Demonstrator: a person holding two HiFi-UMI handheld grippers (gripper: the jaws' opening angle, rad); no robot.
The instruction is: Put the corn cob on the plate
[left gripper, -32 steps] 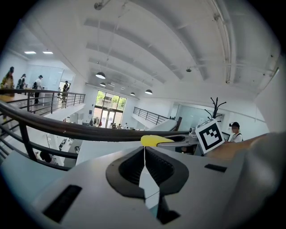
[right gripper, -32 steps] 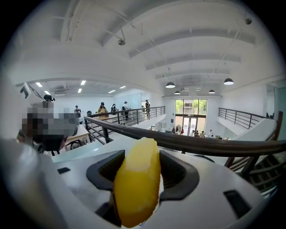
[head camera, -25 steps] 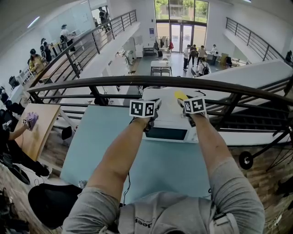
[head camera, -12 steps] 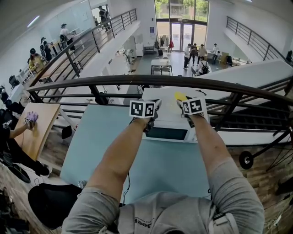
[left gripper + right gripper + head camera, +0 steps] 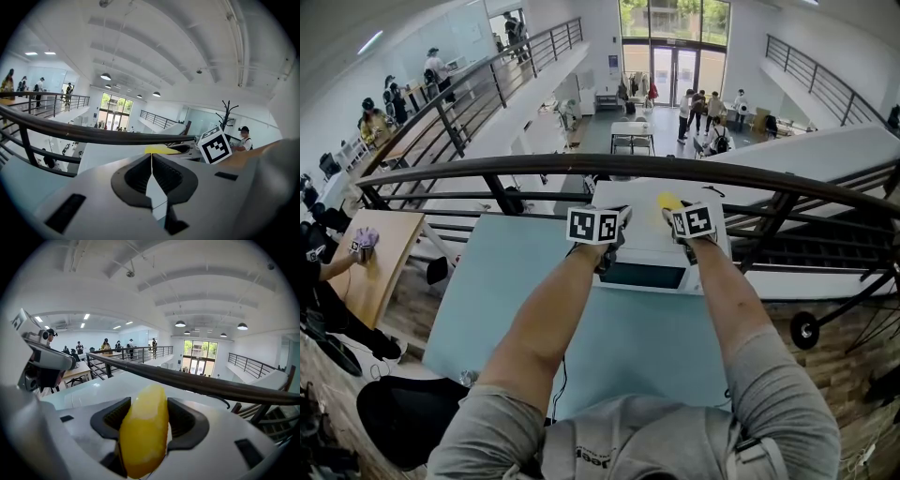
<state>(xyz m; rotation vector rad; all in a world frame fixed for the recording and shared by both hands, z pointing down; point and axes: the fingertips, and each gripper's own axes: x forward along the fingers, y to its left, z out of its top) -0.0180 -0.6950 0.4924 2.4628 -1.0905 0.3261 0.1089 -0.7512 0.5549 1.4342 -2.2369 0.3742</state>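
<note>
The yellow corn cob [image 5: 143, 430] stands between the jaws of my right gripper [image 5: 145, 416], which is shut on its sides. In the head view the corn cob [image 5: 668, 200] shows just beyond the right gripper's marker cube [image 5: 695, 222], above a white microwave [image 5: 652, 253]. My left gripper [image 5: 151, 168] is shut with nothing in it and is held beside the right one over the microwave's left part. From the left gripper view the corn cob [image 5: 159, 149] shows as a yellow strip ahead. No plate is in any view.
The microwave stands on a light blue table [image 5: 516, 281] at its far edge. A black railing [image 5: 581, 169] runs across just beyond it, with an open hall below. A black chair [image 5: 403, 412] is at the lower left.
</note>
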